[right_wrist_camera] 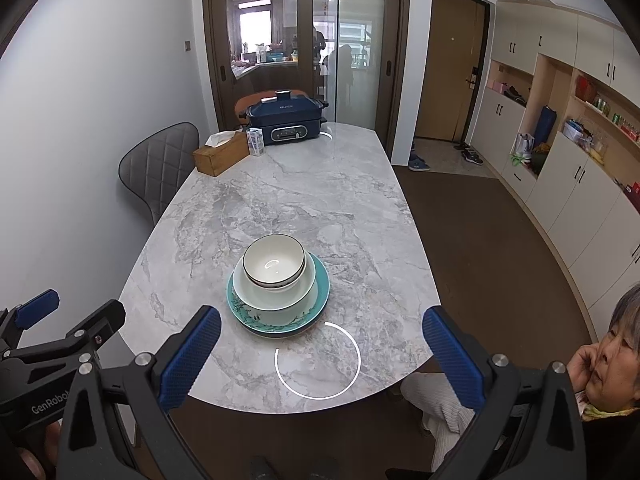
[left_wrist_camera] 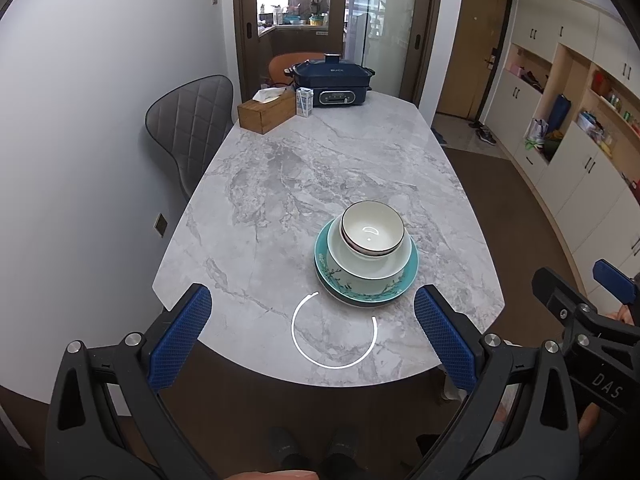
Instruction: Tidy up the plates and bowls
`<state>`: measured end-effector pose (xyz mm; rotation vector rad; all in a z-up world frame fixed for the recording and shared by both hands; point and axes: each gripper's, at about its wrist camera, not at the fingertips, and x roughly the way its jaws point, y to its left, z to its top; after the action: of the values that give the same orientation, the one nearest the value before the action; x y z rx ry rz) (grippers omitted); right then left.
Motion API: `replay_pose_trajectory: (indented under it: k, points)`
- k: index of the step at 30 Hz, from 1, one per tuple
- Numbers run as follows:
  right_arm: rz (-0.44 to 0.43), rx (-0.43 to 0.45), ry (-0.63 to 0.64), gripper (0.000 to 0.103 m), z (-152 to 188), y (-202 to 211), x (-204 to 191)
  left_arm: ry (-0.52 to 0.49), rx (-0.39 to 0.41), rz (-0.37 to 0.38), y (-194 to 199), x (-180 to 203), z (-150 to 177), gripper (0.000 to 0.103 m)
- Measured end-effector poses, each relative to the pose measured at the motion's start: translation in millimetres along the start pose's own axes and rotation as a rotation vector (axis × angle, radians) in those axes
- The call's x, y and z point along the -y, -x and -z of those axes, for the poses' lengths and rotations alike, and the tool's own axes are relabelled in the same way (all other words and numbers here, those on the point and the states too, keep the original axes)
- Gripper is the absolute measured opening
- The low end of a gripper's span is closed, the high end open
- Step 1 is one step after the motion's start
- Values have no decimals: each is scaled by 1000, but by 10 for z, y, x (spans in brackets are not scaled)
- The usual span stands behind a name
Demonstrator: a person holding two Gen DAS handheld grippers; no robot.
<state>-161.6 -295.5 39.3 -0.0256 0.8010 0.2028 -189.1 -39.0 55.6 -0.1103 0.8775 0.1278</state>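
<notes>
Blue-padded fingers of the left gripper (left_wrist_camera: 312, 340) stand spread wide over the near edge of the marble table (left_wrist_camera: 280, 168), holding nothing; the right gripper (right_wrist_camera: 322, 354) is likewise spread and empty beside it. Just ahead of both sits the stack: a small white bowl with a dark rim (left_wrist_camera: 372, 229) nested in a larger white bowl (left_wrist_camera: 370, 264), which rests on a teal plate with a branch pattern (left_wrist_camera: 366, 286). Nothing lies between the grippers and the stack. Well beyond it, at the table's far end, stand a wooden tissue box (left_wrist_camera: 266, 110), a small carton (left_wrist_camera: 304, 102) and a navy electric cooker (left_wrist_camera: 332, 82) (its lid lettering is too small to read). A grey quilted chair (left_wrist_camera: 188, 128) is off to the left. Only the right wrist view shows a seated person (right_wrist_camera: 600, 360) at lower right and "GenRobo" on the other gripper's body; the left wrist view shows "DAS" on its neighbour.
</notes>
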Motion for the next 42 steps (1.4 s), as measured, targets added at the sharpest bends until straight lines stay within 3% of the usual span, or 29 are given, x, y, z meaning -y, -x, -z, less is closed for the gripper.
replay_pose_trajectory:
  k: [42]
  points:
    - [-1, -8, -10, 103, 30, 4, -60, -6, -20, 20, -133, 10, 24, 103]
